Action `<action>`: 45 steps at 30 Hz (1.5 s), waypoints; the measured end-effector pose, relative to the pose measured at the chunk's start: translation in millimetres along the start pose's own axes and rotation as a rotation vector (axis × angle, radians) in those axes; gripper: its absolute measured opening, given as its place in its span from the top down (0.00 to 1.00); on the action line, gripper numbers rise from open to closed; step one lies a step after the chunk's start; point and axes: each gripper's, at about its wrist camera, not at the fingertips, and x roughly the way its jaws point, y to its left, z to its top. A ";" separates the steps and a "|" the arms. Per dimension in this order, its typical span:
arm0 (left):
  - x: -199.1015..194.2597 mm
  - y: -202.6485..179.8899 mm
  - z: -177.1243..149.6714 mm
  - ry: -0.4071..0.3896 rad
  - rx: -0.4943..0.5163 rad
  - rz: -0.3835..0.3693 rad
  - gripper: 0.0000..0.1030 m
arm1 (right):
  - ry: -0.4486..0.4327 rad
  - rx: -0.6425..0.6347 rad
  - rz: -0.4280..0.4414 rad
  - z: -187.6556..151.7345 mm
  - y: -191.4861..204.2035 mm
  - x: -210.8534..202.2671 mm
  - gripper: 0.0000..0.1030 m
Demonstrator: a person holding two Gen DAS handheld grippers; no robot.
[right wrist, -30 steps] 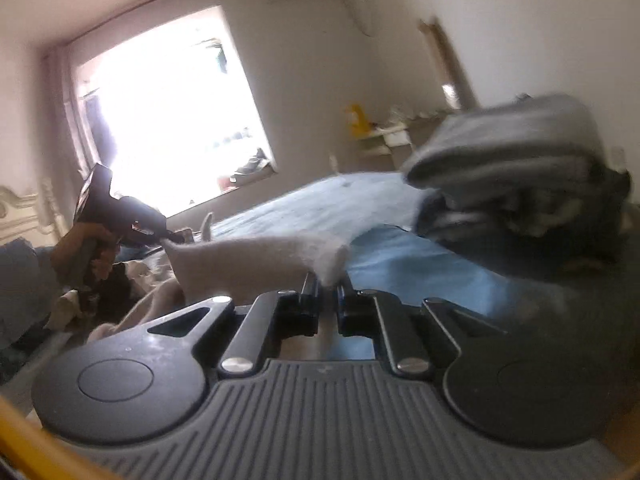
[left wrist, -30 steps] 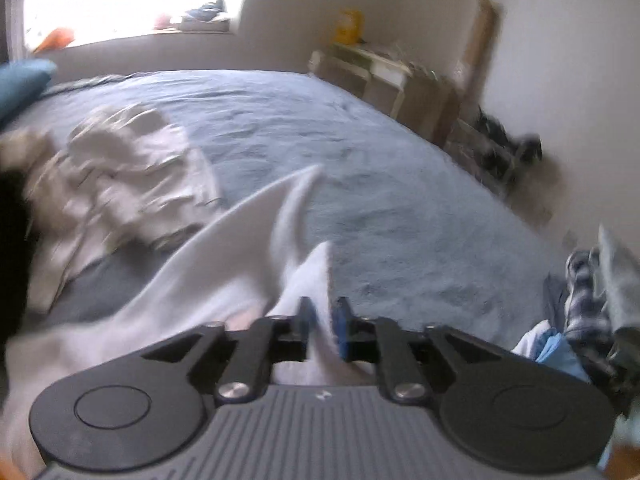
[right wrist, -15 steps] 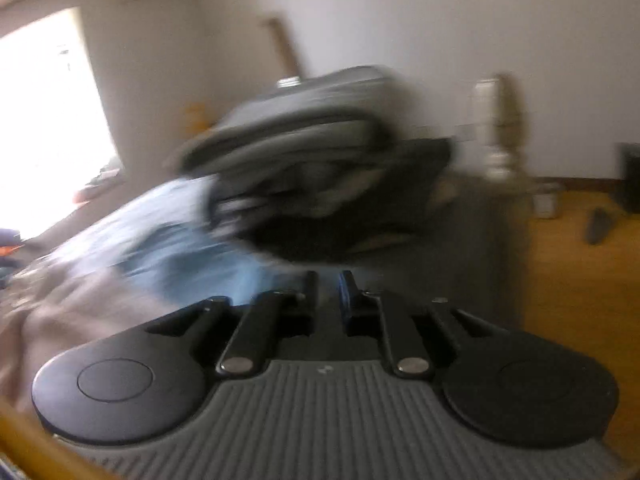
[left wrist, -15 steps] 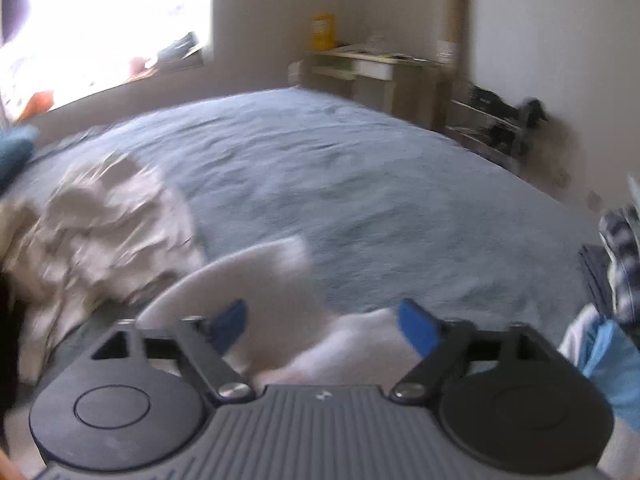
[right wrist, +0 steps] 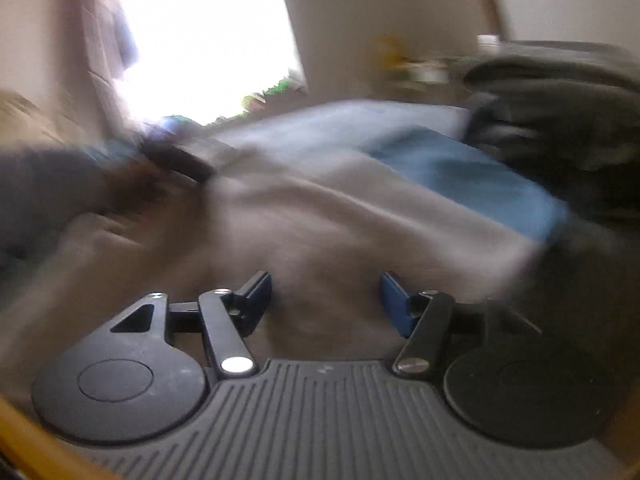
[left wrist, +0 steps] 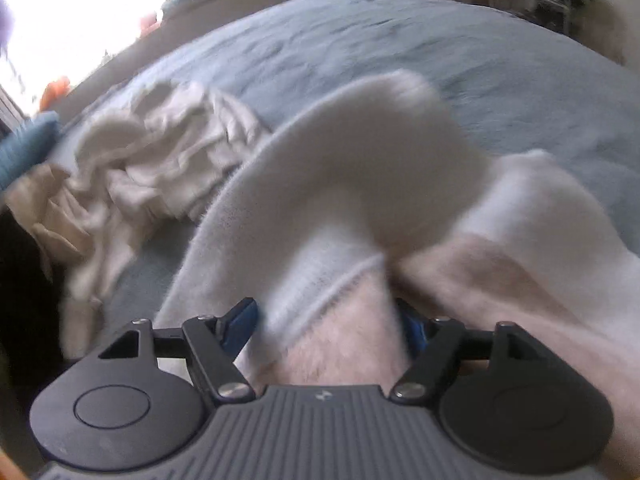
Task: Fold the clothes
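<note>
Your grey-blue bed point(left wrist: 400, 48) fills the room, a crumpled cream garment point(left wrist: 152, 160) at its left. The white garment point(left wrist: 360, 184) lies bunched before your left gripper point(left wrist: 328, 320), jaws wide around its fold. Your right gripper point(right wrist: 326, 300) hovers low, jaws wide, empty.

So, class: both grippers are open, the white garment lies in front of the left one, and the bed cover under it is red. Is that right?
Not quite: the bed cover is grey-blue, not red, as the left wrist view shows. The rest holds: the left gripper and right gripper are both open, and the white garment lies in front of the left one.
</note>
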 end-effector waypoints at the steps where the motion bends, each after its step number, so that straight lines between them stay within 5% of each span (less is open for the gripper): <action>1: 5.1 -0.1 3.1 -0.025 0.026 0.024 0.27 | -0.005 -0.004 -0.041 0.5 -3.4 3.2 0.43; 4: 9.9 6.4 14.7 -0.073 0.056 0.023 0.27 | -0.029 -0.006 -0.092 9.9 -12.2 3.9 0.43; 9: -25.1 30.0 23.0 -0.206 -0.076 -0.170 0.27 | -0.114 0.095 -0.048 19.7 -36.4 -31.4 0.42; 11: -34.4 36.1 30.2 -0.272 -0.114 -0.216 0.12 | -0.120 0.121 -0.129 21.7 -46.8 -36.4 0.41; 13: -24.3 32.0 47.2 -0.243 -0.100 -0.213 0.07 | -0.099 0.161 -0.146 22.2 -57.4 -34.4 0.41; 17: 16.3 8.5 70.8 -0.183 0.012 -0.134 0.07 | -0.011 0.315 0.031 16.6 -73.7 -11.1 0.27; 19: 40.1 4.0 79.9 -0.136 0.023 -0.139 0.03 | 0.009 0.316 -0.011 15.6 -67.8 -0.5 0.22; 20: 51.8 5.3 83.1 -0.089 -0.006 -0.173 0.10 | 0.012 0.326 -0.002 15.2 -65.0 2.6 0.22; 21: 61.3 12.1 83.6 -0.058 -0.055 -0.257 0.56 | 0.016 0.329 0.004 15.4 -61.5 5.7 0.27; 22: 65.6 17.2 82.4 -0.043 -0.094 -0.338 0.76 | 0.020 0.321 -0.007 16.2 -57.0 8.2 0.33; 23: 64.8 18.3 79.8 -0.058 -0.104 -0.344 0.81 | 0.024 0.314 -0.018 16.9 -52.5 10.6 0.54; 26: 47.9 16.8 68.7 -0.158 -0.085 -0.311 0.85 | -0.010 0.276 -0.033 21.2 -48.2 2.1 0.87; 30: 14.0 28.4 68.0 -0.347 -0.174 -0.346 0.88 | -0.082 0.211 -0.067 40.5 -45.3 -19.7 0.91; 34: 7.3 28.6 94.8 -0.444 -0.185 -0.326 0.91 | -0.163 0.140 -0.166 47.6 -41.9 -28.1 0.91; 35: 15.1 27.0 102.4 -0.443 -0.184 -0.320 0.99 | -0.151 0.143 -0.192 44.7 -43.8 -23.0 0.91; 38: 46.3 20.9 117.5 -0.441 -0.193 -0.237 1.00 | -0.065 0.192 -0.227 29.2 -54.2 -1.7 0.91; 42: 94.3 7.0 110.6 -0.271 -0.161 -0.189 0.97 | -0.045 0.124 -0.301 18.6 -48.6 9.9 0.89; 43: 98.9 4.9 107.5 -0.232 -0.150 -0.215 0.91 | -0.053 0.115 -0.305 20.2 -47.1 9.1 0.89; 45: 94.7 5.6 104.3 -0.209 -0.142 -0.264 0.54 | -0.064 0.123 -0.298 23.6 -49.6 6.8 0.89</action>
